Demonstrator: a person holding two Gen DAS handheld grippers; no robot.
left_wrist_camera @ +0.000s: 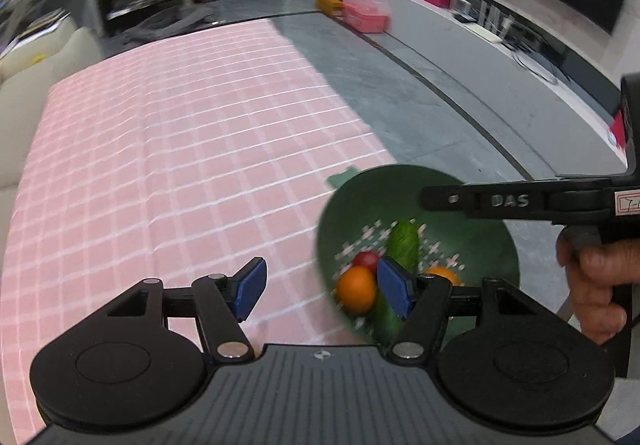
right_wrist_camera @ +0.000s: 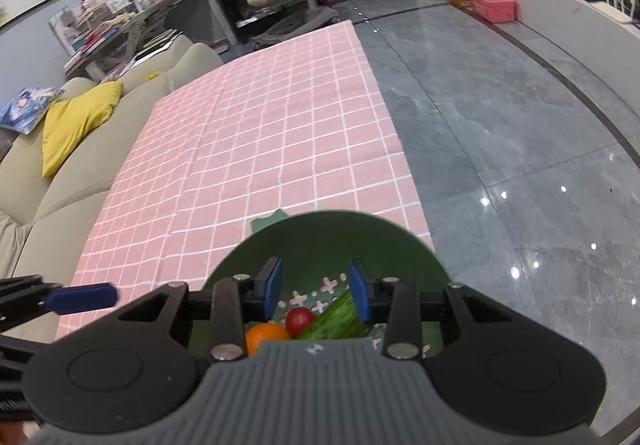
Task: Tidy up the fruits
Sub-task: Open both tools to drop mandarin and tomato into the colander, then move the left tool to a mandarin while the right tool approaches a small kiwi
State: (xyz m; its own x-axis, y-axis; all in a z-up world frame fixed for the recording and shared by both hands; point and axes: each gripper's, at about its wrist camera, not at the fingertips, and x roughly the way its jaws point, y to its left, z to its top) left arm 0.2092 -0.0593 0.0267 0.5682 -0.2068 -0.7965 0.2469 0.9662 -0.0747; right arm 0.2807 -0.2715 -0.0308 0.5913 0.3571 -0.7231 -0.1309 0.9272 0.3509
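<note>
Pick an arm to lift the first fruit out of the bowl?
Right. The right gripper hangs open over the bowl, above the tomato and cucumber. The left gripper straddles the rim.

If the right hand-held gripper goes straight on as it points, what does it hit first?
Probably the far inner wall of the green perforated plastic bowl, passing above the cucumber and tomato; depth is unclear.

A pink checked tablecloth (right_wrist_camera: 256, 149) is covering the table (left_wrist_camera: 168, 149) and lying flat with a few creases. A green colander (right_wrist_camera: 332, 241) is sitting at its 5 o'clock corner, holding fruit.
</note>
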